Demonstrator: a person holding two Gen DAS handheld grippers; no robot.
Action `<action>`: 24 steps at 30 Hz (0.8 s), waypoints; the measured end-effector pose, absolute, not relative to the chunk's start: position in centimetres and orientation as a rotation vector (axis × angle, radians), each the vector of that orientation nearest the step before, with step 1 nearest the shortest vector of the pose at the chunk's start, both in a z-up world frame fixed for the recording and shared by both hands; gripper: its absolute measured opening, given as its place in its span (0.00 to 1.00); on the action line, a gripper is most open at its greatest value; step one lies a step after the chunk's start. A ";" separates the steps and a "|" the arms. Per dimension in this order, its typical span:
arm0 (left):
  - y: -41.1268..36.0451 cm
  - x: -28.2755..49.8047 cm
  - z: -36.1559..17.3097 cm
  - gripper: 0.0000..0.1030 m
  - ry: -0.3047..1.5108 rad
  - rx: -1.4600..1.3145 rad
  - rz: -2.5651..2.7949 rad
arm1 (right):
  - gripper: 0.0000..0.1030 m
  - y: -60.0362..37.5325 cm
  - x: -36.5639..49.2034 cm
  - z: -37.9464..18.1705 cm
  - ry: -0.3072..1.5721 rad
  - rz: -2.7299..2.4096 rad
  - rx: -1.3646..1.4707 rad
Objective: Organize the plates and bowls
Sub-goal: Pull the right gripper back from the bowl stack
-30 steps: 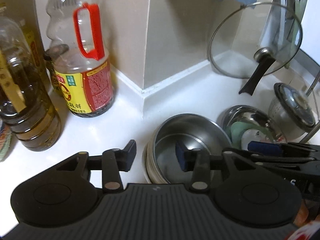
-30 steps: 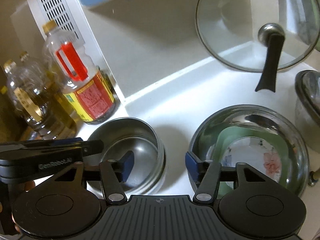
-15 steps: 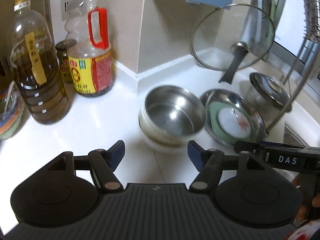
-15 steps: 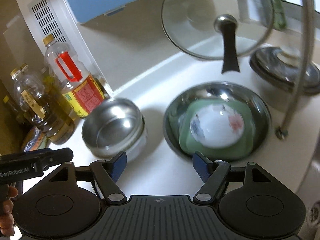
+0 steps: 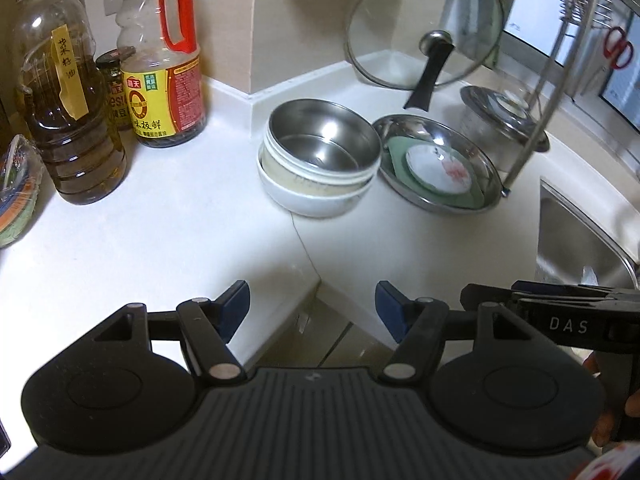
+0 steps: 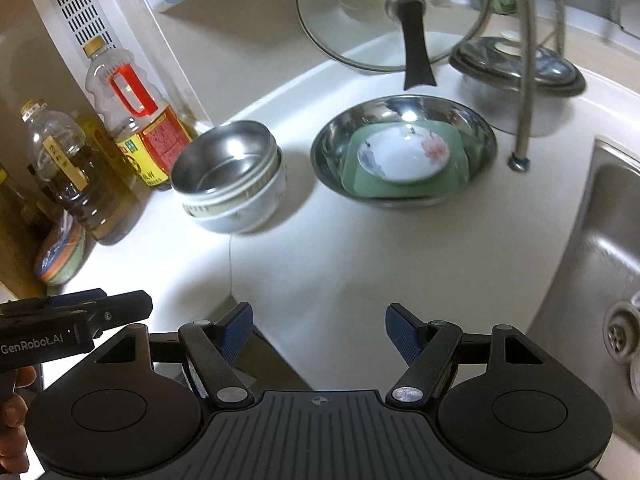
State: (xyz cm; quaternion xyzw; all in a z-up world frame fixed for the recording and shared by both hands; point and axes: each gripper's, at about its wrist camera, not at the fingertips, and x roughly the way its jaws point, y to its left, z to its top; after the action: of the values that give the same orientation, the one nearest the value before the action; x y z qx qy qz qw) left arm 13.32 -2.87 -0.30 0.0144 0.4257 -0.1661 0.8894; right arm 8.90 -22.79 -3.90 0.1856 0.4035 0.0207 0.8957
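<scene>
On the white tabletop (image 5: 160, 232), near the corner of the wall, a steel bowl (image 5: 324, 142) is seen nested on top of a stack of white bowls (image 5: 316, 196); the stack stands upright and is touched by neither tool. Just beside it, on the side towards the sink, a wide steel basin (image 5: 436, 160) is set, and in it a green square plate (image 6: 404, 168) is laid with a small white dish (image 6: 402, 154), painted with a pink flower, resting on top. The left tongs (image 5: 312, 312) are held over the near edge of the tabletop, well apart from the bowls; their blue pads are spread wide, having just been opened further, and nothing is gripped between them. The right tongs (image 6: 319, 330) are likewise held back at the near edge, their pads set wide after just being opened, with nothing between them. Each tool is seen at the border of the other's view, with fingers of the person's hand (image 6: 12, 420) wrapped round the left handle. Behind the basin a glass lid (image 5: 424, 26) with a black handle is leaned against the wall, and a lidded steel pot (image 6: 516, 68) is placed beside it. At the far left a soy sauce bottle (image 5: 164, 68) with a red handle, an oil bottle (image 5: 68, 120) and a small dark jar (image 5: 114, 88) are grouped together. A steel sink (image 6: 612, 256) is set into the tabletop at the right.
</scene>
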 end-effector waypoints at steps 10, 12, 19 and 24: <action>-2.5 11.8 -1.0 0.65 0.894 0.058 -0.392 | 0.71 -21.4 6.3 -4.0 0.840 0.000 0.396; -2.5 11.7 -1.1 0.65 0.895 0.062 -0.397 | 0.71 -21.3 6.1 -4.1 0.839 -0.003 0.398; -3.0 12.0 -1.4 0.65 0.904 0.069 -0.416 | 0.71 -21.5 6.1 -4.4 0.849 -0.013 0.399; -3.4 12.4 -1.4 0.65 0.905 0.070 -0.420 | 0.71 -21.9 6.5 -4.5 0.850 -0.016 0.402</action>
State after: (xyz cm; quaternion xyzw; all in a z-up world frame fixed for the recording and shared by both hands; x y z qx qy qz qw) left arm 12.40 -3.41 -1.45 0.0337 0.4341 -0.2015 0.8774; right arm 6.46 -21.87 -4.47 0.1937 0.4097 -0.0078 0.8914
